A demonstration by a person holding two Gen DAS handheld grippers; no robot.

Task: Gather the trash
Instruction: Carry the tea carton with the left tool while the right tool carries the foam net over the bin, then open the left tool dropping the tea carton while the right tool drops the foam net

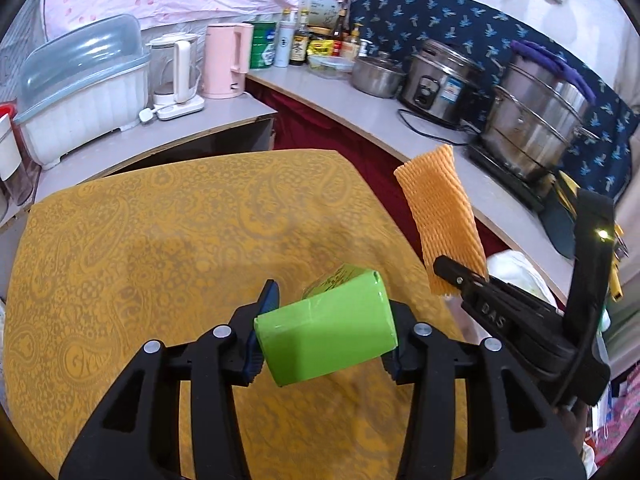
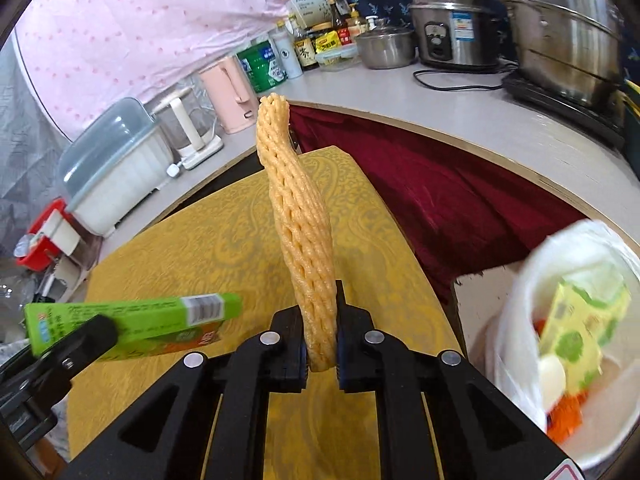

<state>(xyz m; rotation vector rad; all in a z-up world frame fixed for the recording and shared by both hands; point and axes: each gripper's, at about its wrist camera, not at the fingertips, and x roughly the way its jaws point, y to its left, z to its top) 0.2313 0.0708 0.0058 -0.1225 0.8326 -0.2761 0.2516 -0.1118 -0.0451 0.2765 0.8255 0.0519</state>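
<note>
My left gripper (image 1: 326, 326) is shut on a green carton (image 1: 328, 336) and holds it above the yellow-clothed table (image 1: 160, 240). The carton also shows in the right wrist view (image 2: 132, 320), at lower left. My right gripper (image 2: 322, 340) is shut on an orange foam net sleeve (image 2: 300, 232) that stands upright from the jaws. In the left wrist view the sleeve (image 1: 444, 216) and the right gripper (image 1: 460, 276) are to the right of the carton. A bin lined with a white bag (image 2: 528, 280) holds trash at the right, beside the table.
A counter (image 1: 360, 100) wraps around behind the table with a rice cooker (image 1: 440, 80), steel pots (image 1: 540, 128), a pink kettle (image 1: 226, 60), a dish-rack box (image 1: 84, 88) and bottles. A dark red cloth (image 2: 440, 200) hangs below the counter.
</note>
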